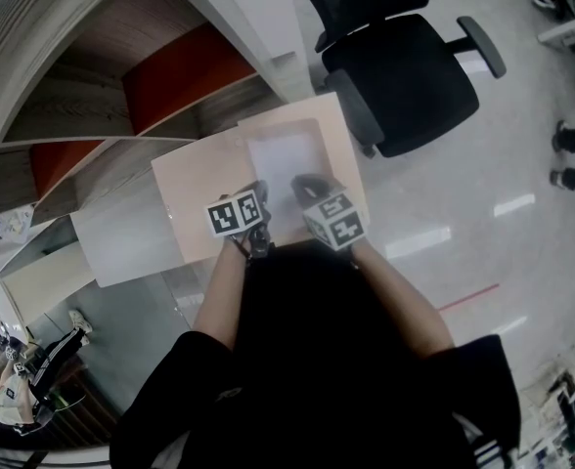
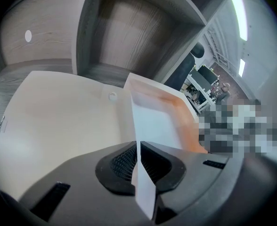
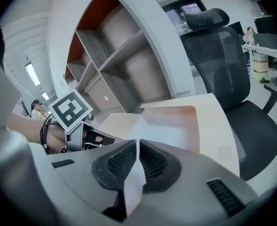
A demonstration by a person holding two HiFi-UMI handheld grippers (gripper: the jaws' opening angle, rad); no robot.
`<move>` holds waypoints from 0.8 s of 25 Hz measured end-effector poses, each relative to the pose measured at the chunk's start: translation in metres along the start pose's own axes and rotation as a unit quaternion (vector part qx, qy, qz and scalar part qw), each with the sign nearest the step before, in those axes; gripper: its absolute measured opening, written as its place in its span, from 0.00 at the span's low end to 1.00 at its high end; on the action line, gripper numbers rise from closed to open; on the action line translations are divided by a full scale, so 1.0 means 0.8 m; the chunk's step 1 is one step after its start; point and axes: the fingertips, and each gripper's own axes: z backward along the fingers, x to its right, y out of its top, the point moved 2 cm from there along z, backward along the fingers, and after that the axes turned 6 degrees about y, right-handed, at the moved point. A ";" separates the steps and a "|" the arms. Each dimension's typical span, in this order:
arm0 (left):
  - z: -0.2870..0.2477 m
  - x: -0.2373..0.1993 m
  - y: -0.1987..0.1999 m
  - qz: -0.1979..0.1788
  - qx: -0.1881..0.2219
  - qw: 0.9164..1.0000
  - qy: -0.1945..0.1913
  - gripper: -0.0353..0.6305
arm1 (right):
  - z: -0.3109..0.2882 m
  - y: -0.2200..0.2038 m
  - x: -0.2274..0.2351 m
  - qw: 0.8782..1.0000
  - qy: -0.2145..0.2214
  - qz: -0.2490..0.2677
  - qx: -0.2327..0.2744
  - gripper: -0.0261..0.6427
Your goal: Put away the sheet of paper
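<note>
The sheet of paper point(image 1: 286, 164) lies on the open beige folder point(image 1: 195, 189). Its near edge is pinched by the left gripper point(image 2: 138, 161) and right gripper point(image 3: 137, 159), both nearly closed on it. You only see that up close; from the head view the marker cubes cover the pinch. There's a shelf unit point(image 1: 121, 96) behind and a black office chair point(image 1: 415, 66) off right.

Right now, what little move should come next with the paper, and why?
Probably slide the sheet of paper a little deeper into the beige folder, both grippers together. The left gripper and the right gripper each have jaws shut on its near edge, and its far part already seems to lie inside the folder's framed half.
</note>
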 end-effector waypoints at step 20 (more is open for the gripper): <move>0.001 0.005 -0.002 -0.024 -0.020 0.999 -0.041 0.28 | -0.007 0.007 -0.012 1.000 -0.017 0.002 -0.018 0.09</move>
